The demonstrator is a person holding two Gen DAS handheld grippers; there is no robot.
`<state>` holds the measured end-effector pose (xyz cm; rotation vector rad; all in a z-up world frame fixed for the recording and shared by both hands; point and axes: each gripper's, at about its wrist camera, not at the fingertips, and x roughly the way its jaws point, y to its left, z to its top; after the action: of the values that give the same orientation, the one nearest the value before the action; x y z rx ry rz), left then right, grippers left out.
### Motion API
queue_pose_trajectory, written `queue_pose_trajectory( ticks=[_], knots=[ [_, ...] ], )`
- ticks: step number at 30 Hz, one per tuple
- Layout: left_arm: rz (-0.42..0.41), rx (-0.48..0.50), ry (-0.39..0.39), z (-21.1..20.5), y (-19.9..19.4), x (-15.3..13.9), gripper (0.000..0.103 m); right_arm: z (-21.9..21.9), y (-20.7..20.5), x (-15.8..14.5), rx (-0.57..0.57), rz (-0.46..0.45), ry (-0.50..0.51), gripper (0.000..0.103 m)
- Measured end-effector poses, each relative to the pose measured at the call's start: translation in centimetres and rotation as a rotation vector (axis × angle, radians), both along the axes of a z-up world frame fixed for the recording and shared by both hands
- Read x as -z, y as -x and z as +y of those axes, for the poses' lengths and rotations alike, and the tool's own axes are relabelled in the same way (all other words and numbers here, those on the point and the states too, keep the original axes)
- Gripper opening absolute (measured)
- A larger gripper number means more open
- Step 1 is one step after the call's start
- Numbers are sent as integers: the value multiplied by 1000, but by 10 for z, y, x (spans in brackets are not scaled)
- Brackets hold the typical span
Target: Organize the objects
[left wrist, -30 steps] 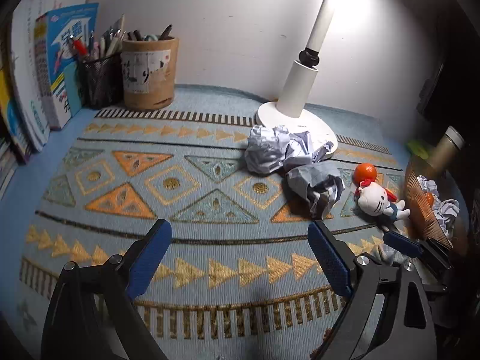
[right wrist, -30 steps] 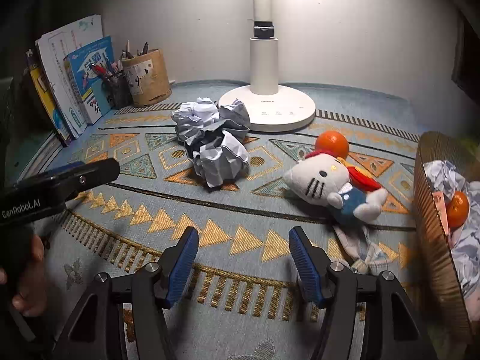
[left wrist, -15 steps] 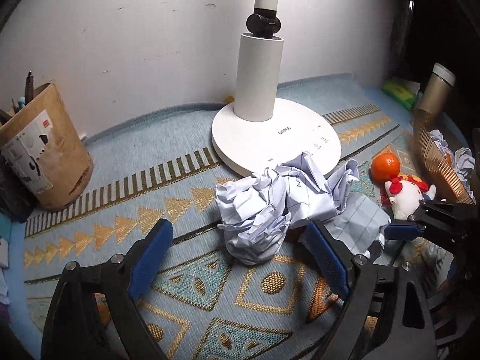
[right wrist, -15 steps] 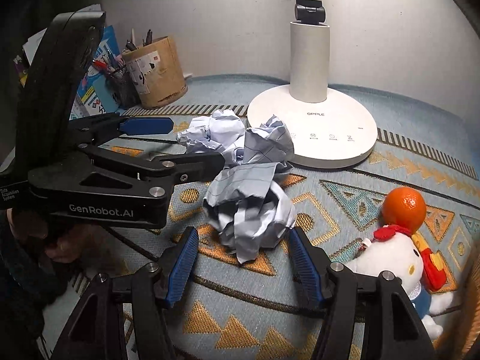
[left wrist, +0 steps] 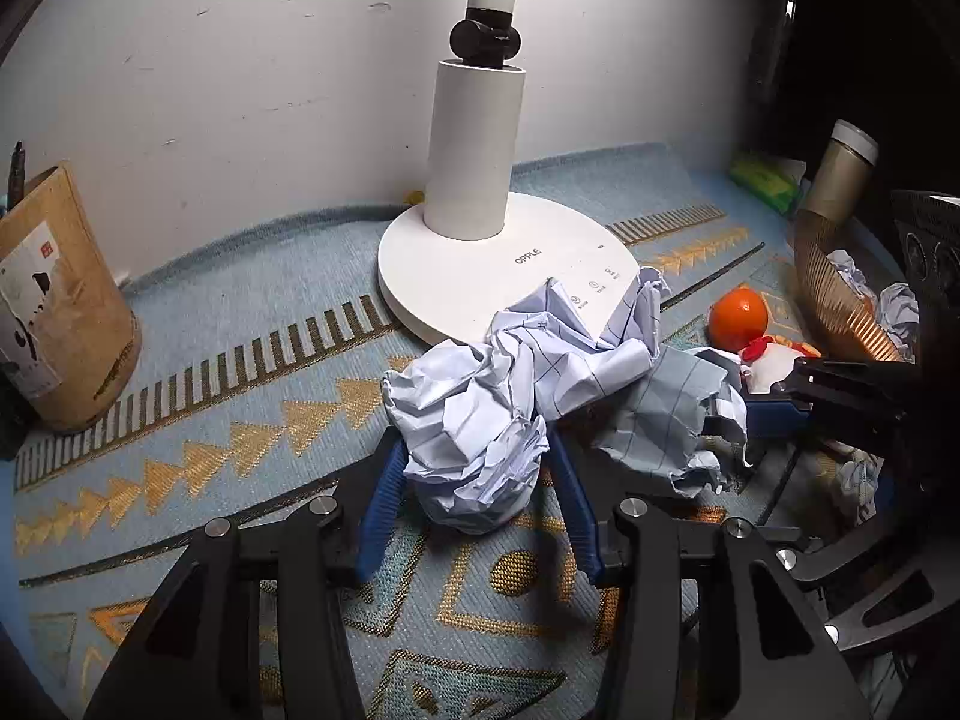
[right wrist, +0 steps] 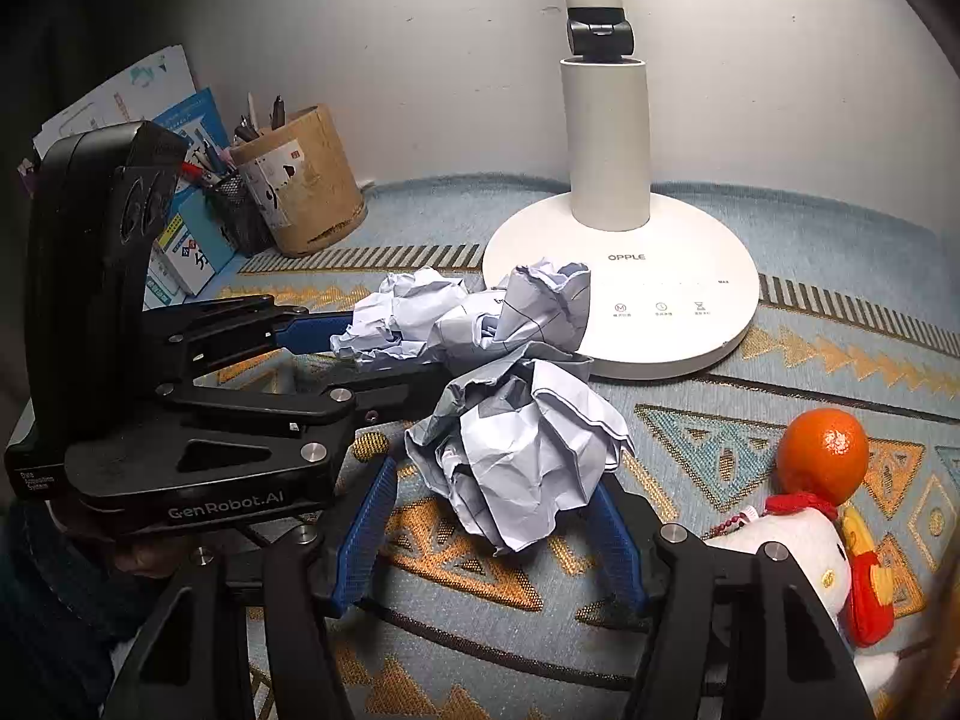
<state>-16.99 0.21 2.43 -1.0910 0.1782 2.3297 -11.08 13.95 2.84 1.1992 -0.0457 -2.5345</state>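
Note:
Three crumpled paper balls lie together on the patterned mat by the lamp base. My left gripper [left wrist: 474, 468] is shut on the nearest left paper ball [left wrist: 474, 432], pads pressing both sides; it also shows in the right wrist view [right wrist: 336, 348]. My right gripper [right wrist: 495, 492] is shut on the front paper ball [right wrist: 522, 456], which also shows in the left wrist view [left wrist: 666, 414]. A third paper ball [right wrist: 540, 306] leans on the lamp base. An orange [right wrist: 822, 456] and a white plush cat [right wrist: 798, 552] lie to the right.
A white desk lamp [left wrist: 480, 264] stands against the wall. A brown pen cup [right wrist: 300, 180], a mesh pen holder and books [right wrist: 180, 210] stand at the far left. A wicker basket [left wrist: 840, 282] with paper balls and a flask [left wrist: 840, 174] sit at the right.
Both grippers have moved forward and their jaws have closed, the left onto the left paper ball and the right onto the front paper ball.

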Motion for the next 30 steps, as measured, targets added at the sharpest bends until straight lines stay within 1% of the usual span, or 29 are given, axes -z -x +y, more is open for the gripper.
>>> queue_pose_trajectory(
  ticks=[1,2,3,4,6,9,11,13,15,17,19,20,21,22,23,24,26,27,28,29,30],
  knots=[
    [-13,-2,-7,-3,1,0,41,0,0,-1,3,7,-2,56],
    [-19,-10,-12,-6,0,0,41,0,2,-1,3,0,0,46],
    [-21,-18,-14,-8,-2,0,41,1,3,0,-4,-20,16,28],
    [-21,-24,-17,-11,-6,-2,41,4,2,0,1,-30,36,23],
    [-7,-31,-25,-14,-17,-9,41,10,-5,-3,13,-36,64,18],
    [17,-48,-39,-22,-40,-24,41,19,-27,-15,20,-22,112,18],
    [26,-69,-39,-25,-56,-31,41,22,-46,-25,16,2,124,18],
    [38,-98,-26,-27,-75,-36,41,21,-63,-30,7,-1,124,18],
    [37,-141,-15,-29,-92,-37,41,18,-81,-28,-11,-36,102,18],
    [6,-189,-9,-30,-106,-34,41,14,-96,-19,-40,-81,96,18],
    [-18,-240,-24,-33,-120,-28,41,12,-110,-12,-42,-82,76,18],
    [-27,-258,-44,-34,-127,-25,41,11,-115,-8,-37,-78,56,20],
    [-26,-275,-57,-34,-134,-21,41,11,-118,-4,-30,-87,39,26],
    [-22,-286,-63,-34,-141,-16,41,11,-120,1,-25,-111,28,42],
    [-24,-290,-71,-34,-147,-12,41,13,-123,5,-18,-129,25,51],
    [-30,-292,-92,-34,-151,-8,41,16,-128,6,-9,-122,27,62],
    [-36,-290,-139,-36,-158,-1,41,23,-137,5,0,-112,15,63],
    [-33,-298,-138,-37,-160,1,41,26,-139,3,9,-107,8,63],
    [-18,-305,-141,-37,-162,-2,41,28,-141,1,17,-97,5,63],
    [6,-302,-164,-39,-164,-5,41,30,-140,-2,21,-85,8,64],
    [21,-297,-184,-41,-166,-7,41,30,-139,-6,21,-75,16,68]
  ],
)
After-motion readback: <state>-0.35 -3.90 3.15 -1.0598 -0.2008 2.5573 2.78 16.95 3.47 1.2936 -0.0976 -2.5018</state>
